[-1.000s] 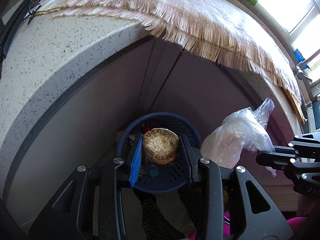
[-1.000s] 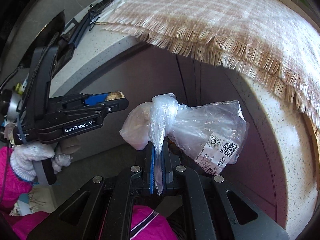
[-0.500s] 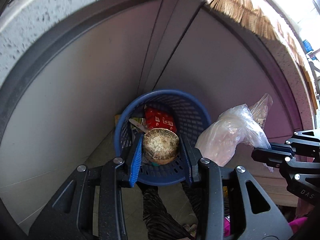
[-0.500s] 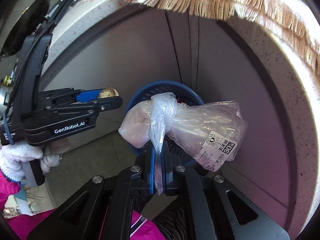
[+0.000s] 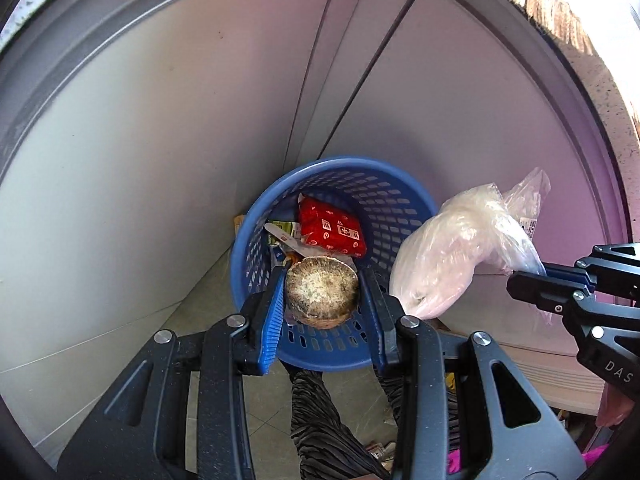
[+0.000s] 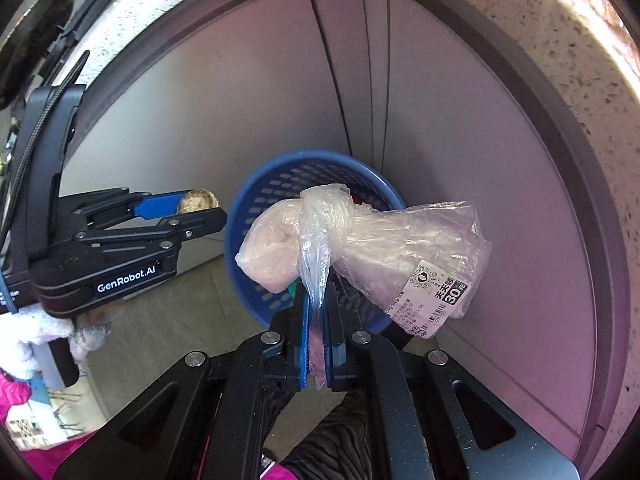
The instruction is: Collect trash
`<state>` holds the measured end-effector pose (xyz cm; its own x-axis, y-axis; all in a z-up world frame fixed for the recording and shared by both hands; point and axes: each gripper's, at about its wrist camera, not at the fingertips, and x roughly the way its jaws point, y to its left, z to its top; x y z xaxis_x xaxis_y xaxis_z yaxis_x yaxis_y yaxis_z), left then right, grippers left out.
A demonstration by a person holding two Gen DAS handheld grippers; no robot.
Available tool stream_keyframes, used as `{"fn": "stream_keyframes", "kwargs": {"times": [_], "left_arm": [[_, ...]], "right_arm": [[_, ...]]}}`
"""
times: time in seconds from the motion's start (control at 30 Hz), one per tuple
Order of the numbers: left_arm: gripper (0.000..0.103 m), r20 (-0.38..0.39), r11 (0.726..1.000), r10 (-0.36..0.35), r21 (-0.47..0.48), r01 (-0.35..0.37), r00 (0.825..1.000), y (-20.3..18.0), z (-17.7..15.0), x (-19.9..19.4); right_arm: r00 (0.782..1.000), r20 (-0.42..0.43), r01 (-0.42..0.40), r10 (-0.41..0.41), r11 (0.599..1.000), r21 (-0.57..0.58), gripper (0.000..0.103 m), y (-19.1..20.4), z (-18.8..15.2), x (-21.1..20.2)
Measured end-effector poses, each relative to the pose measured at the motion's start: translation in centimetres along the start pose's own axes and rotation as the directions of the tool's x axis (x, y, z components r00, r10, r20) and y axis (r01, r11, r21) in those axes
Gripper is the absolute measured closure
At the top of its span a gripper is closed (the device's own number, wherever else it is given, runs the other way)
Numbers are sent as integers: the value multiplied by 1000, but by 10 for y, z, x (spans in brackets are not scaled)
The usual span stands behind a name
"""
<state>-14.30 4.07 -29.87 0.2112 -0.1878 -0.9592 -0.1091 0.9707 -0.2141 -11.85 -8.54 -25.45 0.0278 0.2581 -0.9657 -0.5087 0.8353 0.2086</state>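
Baskets (image 5: 404, 216): one; gripped trash: two.

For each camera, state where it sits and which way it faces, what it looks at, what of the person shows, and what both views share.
Left wrist: on the left gripper, facing steeply down; round brown cup between its jaws above the blue basket; patterned trouser legs below.
Right wrist: on the right gripper, facing down; clear plastic bag pinched; gloved hand, pink sleeve.
Shared: basket, bag, cup, grey cabinet doors.

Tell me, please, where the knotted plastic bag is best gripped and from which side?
Grip the plastic bag at its twisted neck, from below, as the right gripper does: the thin gathered film fits shut jaws, while both bulging ends are too wide and slack.
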Motion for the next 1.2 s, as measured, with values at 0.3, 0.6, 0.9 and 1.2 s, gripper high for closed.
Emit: {"fn": "stream_keyframes", "kwargs": {"times": [0.3,0.6,0.9,1.2], "left_arm": [[67,-4,1000,19,0,-19,1000,-4,1,1],[67,-20,999,36,-14,-36,999,-4,2,0],[60,-12,999,44,-6,-44,999,-3,5,-7],[60,10,999,40,2,-40,999,1,8,-22]], "right_arm": [[1000,-2,11,-11,1000,-4,98,-3,2,1],[999,-22,29,-28,999,16,87,-5,5,4],[999,-15,42,-42,999,2,70,-5,6,-3],[999,4,35,-35,999,-2,70,-7,5,-11]]}}
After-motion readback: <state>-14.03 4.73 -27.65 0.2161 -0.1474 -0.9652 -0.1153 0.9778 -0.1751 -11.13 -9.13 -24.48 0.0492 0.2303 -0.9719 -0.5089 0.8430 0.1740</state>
